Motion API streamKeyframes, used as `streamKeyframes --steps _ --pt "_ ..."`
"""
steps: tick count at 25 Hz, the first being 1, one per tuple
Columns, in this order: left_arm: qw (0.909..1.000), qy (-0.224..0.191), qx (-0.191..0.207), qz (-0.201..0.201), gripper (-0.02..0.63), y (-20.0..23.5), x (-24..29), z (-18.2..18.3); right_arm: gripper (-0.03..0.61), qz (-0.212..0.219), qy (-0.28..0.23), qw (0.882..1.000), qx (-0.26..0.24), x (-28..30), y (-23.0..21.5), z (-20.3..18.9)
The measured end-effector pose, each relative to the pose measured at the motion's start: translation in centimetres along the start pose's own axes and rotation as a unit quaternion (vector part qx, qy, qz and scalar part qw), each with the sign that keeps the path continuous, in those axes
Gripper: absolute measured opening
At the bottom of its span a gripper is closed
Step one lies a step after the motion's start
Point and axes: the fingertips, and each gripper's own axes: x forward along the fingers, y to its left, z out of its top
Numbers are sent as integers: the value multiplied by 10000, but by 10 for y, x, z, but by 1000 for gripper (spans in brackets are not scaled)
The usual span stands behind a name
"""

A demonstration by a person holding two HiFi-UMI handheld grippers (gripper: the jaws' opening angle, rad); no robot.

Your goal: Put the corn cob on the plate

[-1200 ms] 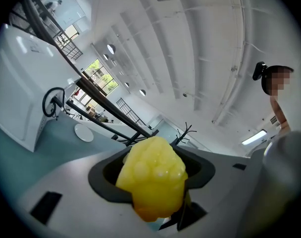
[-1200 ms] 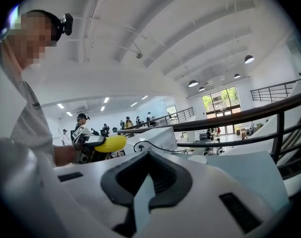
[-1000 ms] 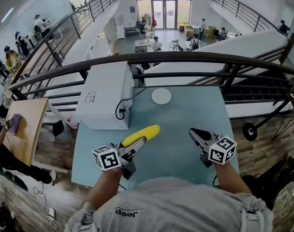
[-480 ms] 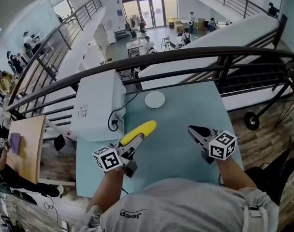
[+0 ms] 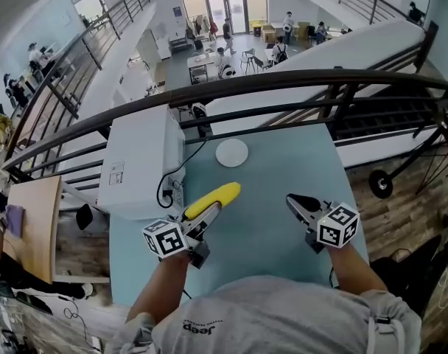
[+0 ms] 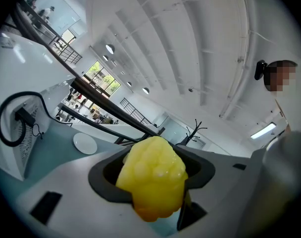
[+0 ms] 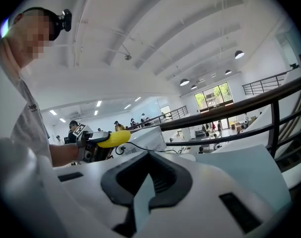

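Observation:
A yellow corn cob (image 5: 212, 200) is held above the pale blue table (image 5: 272, 234), and my left gripper (image 5: 207, 214) is shut on its near end. In the left gripper view the cob (image 6: 151, 177) fills the space between the jaws and points toward the small white plate (image 6: 85, 143). That plate (image 5: 231, 153) lies near the table's far edge, beyond the cob's tip and apart from it. Over the table's right half my right gripper (image 5: 295, 202) is shut with nothing in it. The right gripper view shows its own jaws (image 7: 143, 187) together and the cob (image 7: 113, 138) off to the left.
A white box-shaped machine (image 5: 135, 161) stands along the table's left side, with a black cable (image 5: 167, 186) looping at its near corner. A dark railing (image 5: 283, 83) curves behind the table's far edge. Below it lies an open hall with people.
My left gripper has carried the cob a little closer to the plate. The right gripper has edged forward too, still shut.

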Motion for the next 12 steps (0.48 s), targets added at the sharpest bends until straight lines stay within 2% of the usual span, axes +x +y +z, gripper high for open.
streamKeyframes --steps 8,12 --pt "9998 140 -18 157 265 47 43 6 17 109 68 9999 43 47 -38 -2" --pt "9995 169 -9 260 264 78 68 7 17 143 162 9994 256 76 -63 -14"
